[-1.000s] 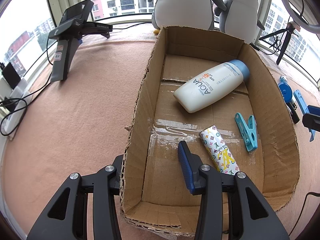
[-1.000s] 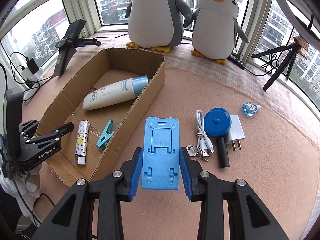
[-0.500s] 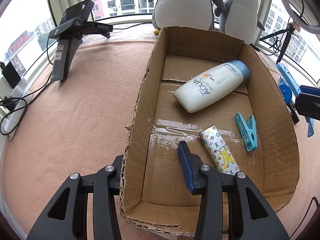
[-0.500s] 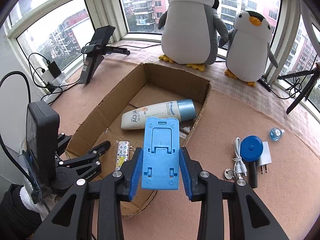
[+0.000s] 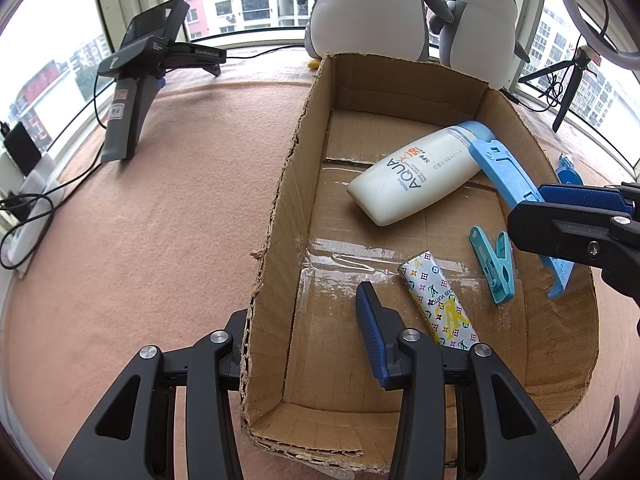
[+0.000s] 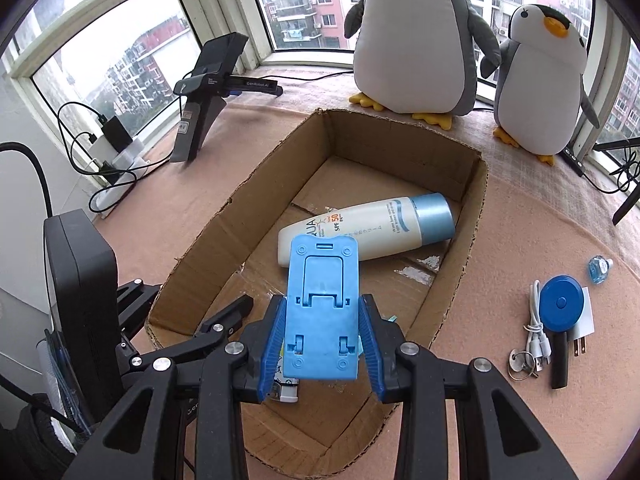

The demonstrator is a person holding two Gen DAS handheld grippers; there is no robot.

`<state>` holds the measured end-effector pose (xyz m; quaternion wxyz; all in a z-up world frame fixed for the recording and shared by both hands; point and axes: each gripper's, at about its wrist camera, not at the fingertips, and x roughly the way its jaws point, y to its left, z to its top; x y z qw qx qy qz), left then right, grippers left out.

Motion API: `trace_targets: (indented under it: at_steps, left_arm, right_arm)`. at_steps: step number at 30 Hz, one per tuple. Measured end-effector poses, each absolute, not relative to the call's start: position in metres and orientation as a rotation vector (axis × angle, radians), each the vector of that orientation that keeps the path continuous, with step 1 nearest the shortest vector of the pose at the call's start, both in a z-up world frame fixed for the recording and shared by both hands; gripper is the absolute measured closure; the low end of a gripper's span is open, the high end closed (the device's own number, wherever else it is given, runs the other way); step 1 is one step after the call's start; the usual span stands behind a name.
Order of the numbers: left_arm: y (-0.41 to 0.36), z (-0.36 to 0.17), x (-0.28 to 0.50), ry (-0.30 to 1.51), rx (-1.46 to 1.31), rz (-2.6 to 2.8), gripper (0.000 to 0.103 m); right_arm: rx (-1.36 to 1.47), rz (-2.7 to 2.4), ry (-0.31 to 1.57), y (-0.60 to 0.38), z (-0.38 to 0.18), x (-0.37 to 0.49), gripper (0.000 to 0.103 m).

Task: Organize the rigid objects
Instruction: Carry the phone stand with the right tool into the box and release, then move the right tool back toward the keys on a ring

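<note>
A long cardboard box [image 5: 280,200] lies on the pink cloth. Inside it are a white sunscreen bottle [image 5: 412,176] with a blue cap, a teal clothes peg [image 5: 496,264] and a patterned lighter [image 5: 436,300]. My right gripper [image 6: 322,344] is shut on a flat blue phone stand [image 6: 322,304], held tilted over the box's right wall, above the peg. From the left wrist view the stand [image 5: 504,176] reaches across the bottle's cap. My left gripper [image 5: 304,320] is open, with its fingers on either side of the box's left wall near the front corner.
Two plush penguins [image 6: 416,40] stand behind the box. A black gripper stand [image 5: 136,92] with cables is at the far left. On the cloth right of the box lie a blue round device [image 6: 560,304], a white cable [image 6: 534,328], a plug, a key ring and a small bottle [image 6: 598,270].
My right gripper has carried the blue stand left from the open cloth to over the box's right wall. The left gripper and the box's contents have stayed put.
</note>
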<state>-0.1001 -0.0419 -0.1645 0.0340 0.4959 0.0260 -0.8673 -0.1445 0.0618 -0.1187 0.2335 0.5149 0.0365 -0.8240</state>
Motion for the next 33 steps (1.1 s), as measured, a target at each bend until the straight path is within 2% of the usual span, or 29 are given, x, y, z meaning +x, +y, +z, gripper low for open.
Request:
trace_targets:
  at_steps: [5,7,9,23,33]
  left_arm:
    - [-0.042,-0.165,-0.1,0.08,1.525,-2.667,0.061]
    - [-0.042,-0.164,-0.1,0.08,1.525,-2.667,0.061]
    - [-0.042,-0.165,-0.1,0.08,1.524,-2.667,0.061]
    - [-0.043,-0.164,-0.099,0.079,1.523,-2.668,0.061]
    - [-0.043,-0.164,-0.099,0.078,1.523,-2.668,0.061]
  right_arm:
    - [1.402,-2.262,0.112,0.06,-0.118,-0.144,0.07]
    - [1.398,-2.274,0.108,0.062,-0.116,-0.144,0.062]
    - [1.394,-2.286,0.1,0.064,-0.115,-0.145,0.044]
    - [1.392,-2.306,0.061,0.076,-0.111,-0.145,0.044]
    - [1.396,-2.342,-0.046,0.117,-0.105,-0.141,0.044]
